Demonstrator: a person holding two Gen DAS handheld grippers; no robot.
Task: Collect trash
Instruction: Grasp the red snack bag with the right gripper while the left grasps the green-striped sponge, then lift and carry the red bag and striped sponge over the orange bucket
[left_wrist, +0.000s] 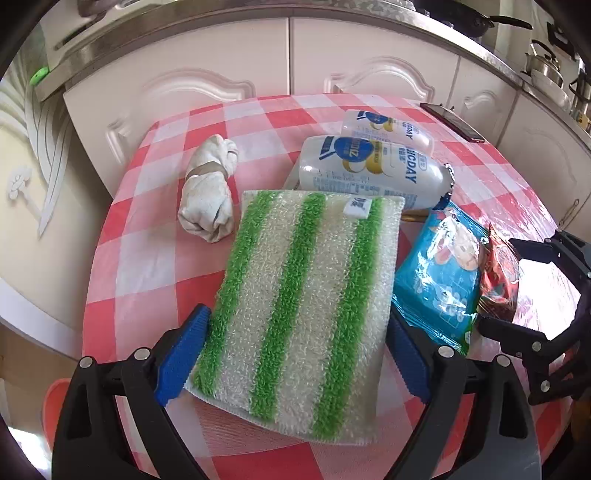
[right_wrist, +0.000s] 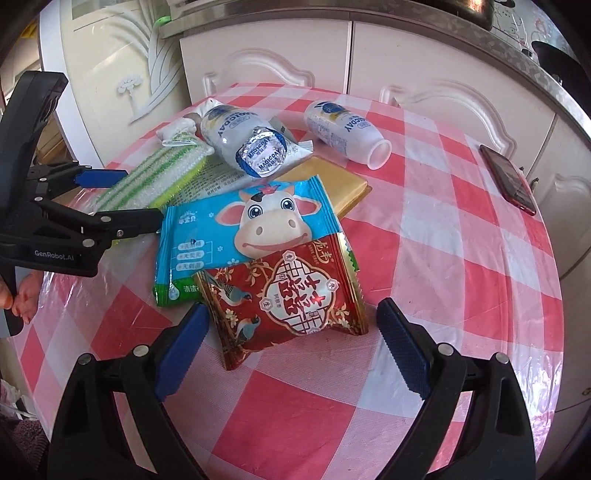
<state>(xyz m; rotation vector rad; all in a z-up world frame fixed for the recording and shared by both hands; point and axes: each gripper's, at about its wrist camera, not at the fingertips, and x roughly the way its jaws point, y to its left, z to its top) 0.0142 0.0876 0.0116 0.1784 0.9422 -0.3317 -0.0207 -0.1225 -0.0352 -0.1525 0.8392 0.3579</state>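
Observation:
My left gripper (left_wrist: 295, 354) is open with its fingers on either side of a green-and-white striped scrub cloth (left_wrist: 303, 280). A balled white rag (left_wrist: 208, 188) lies to its left, and two white Magicday bottles (left_wrist: 369, 170) lie behind it. My right gripper (right_wrist: 291, 350) is open around a red snack wrapper (right_wrist: 288, 299), which overlaps a blue cow-print wipes pack (right_wrist: 243, 229). The foil-capped bottle (right_wrist: 240, 140) and the open bottle (right_wrist: 347, 133) lie beyond. The left gripper shows at the left of the right wrist view (right_wrist: 107, 199).
A red-and-white checked tablecloth (right_wrist: 443, 258) covers the round table. A gold flat packet (right_wrist: 332, 184) lies under the wipes pack. A red phone (right_wrist: 509, 177) rests near the right edge. White kitchen cabinets (left_wrist: 258, 66) stand behind the table.

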